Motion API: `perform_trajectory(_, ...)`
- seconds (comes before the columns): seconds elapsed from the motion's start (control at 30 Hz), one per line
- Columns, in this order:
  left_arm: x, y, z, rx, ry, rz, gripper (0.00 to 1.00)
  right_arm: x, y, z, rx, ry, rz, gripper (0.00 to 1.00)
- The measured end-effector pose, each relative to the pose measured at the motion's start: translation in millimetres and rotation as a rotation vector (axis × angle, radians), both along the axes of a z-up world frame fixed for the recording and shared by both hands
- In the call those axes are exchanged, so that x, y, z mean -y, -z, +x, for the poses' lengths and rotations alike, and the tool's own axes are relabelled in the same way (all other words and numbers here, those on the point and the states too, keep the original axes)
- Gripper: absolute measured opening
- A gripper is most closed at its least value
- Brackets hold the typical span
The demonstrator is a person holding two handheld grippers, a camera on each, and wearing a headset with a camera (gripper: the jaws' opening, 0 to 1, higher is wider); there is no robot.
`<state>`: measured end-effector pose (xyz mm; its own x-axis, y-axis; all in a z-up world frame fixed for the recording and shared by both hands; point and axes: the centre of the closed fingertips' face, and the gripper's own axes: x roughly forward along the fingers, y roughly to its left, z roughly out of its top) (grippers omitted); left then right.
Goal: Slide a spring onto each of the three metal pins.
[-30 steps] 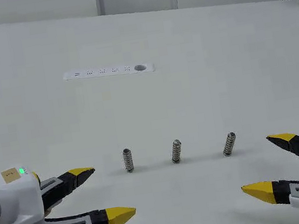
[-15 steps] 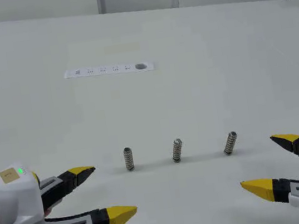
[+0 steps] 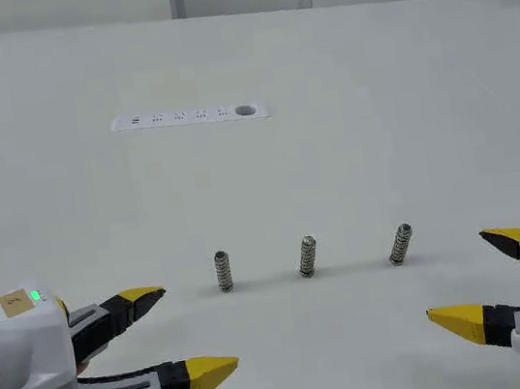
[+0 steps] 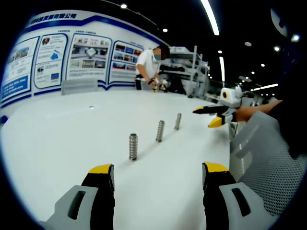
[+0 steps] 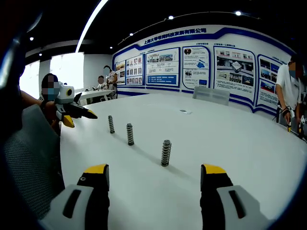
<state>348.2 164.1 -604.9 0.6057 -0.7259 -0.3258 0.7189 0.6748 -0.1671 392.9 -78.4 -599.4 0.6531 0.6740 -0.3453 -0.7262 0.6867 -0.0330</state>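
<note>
Flanking three upright springs point(image 3: 309, 257), the left gripper point(image 3: 199, 328) and right gripper point(image 3: 456, 276) hover spread and empty; the task looks complete, leaving only a withdrawal.

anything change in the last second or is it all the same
The right gripper drew slightly outward, away from the springs, jaws open and empty. The left gripper stayed open and empty; the three springs stayed upright in their row, untouched.
</note>
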Motion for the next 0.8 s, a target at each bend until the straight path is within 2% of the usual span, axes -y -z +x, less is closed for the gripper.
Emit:
perform_trajectory(0.57, -3.6, 3.4, -2.9, -0.009, -0.018, -0.003, 0.76, -6.0, -0.6, 4.4, -0.005, -0.029, -0.017, 0.79)
perform_trajectory(0.8, -6.0, 2.8, -2.6, -0.005, -0.034, -0.019, 0.75, -8.7, -1.4, 5.2, -0.009, -0.042, -0.025, 0.79)
